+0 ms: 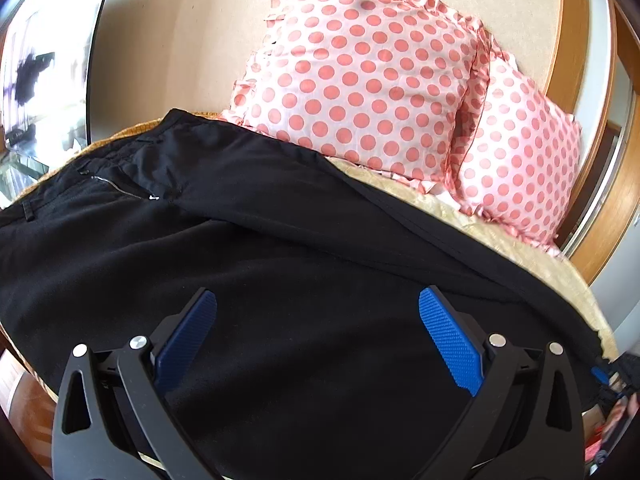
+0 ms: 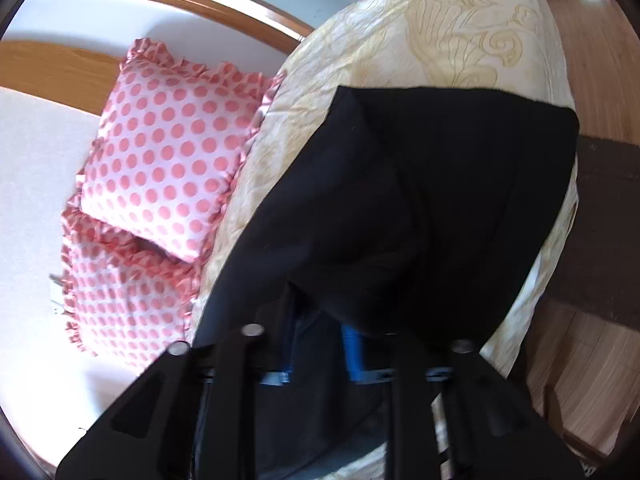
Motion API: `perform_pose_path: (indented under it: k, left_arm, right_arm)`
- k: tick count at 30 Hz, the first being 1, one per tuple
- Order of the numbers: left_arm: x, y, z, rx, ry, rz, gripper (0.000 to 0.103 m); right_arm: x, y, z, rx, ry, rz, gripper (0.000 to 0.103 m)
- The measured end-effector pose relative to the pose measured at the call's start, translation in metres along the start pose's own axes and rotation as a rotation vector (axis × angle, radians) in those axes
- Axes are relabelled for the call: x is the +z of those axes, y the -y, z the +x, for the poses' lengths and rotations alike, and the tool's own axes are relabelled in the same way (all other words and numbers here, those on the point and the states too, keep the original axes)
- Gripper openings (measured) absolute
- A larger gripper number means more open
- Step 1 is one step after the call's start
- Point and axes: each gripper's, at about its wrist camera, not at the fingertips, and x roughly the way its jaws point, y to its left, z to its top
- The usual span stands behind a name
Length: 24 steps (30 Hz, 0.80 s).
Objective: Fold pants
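Black pants lie spread on a cream bedspread, waistband and zipper at the far left. My left gripper is open just above the pants' cloth, blue pads wide apart. In the right wrist view the pants drape over my right gripper, which is shut on a fold of the black cloth; its fingertips are hidden under the fabric.
Two pink polka-dot pillows lean against the padded headboard. The cream bedspread ends at a wooden floor. A dark rug lies beside the bed.
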Motion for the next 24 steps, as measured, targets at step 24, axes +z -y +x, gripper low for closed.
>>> perform_pose_path:
  k: [24]
  left_arm:
    - [0.081,-0.004,0.075,0.029,-0.134,0.071,0.101]
  right_arm:
    - [0.002,0.003,-0.022,-0.057,0.037,-0.211,0.003]
